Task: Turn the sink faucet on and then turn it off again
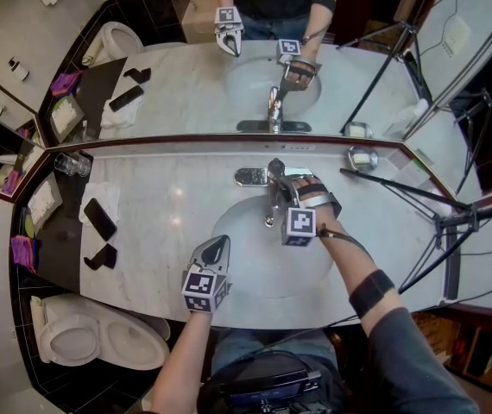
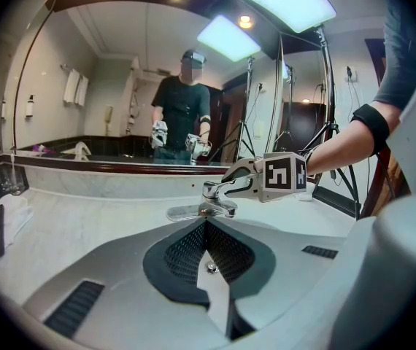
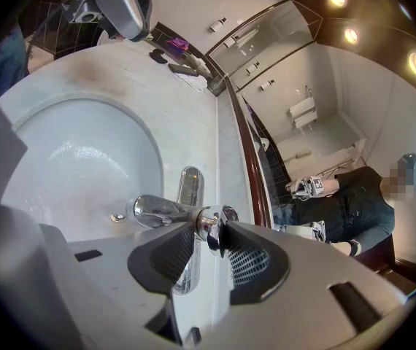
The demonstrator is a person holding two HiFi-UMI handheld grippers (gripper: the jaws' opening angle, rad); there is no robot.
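Faucet lever (image 2: pixel 222 187) in the grip, behind the sink (image 1: pixel 255 274) on the marble desk (image 1: pixel 168 201).
Right tool (image 3: pixel 209 233) clamped on the lever's end, likely slick, rigid chrome, best worked from there; left tool (image 1: pixel 215 250) closed, empty, over the sink's near rim.

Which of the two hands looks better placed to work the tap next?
The right. The right gripper has its jaws closed on the faucet handle, while the left gripper hangs shut and empty over the near side of the sink, away from the faucet.
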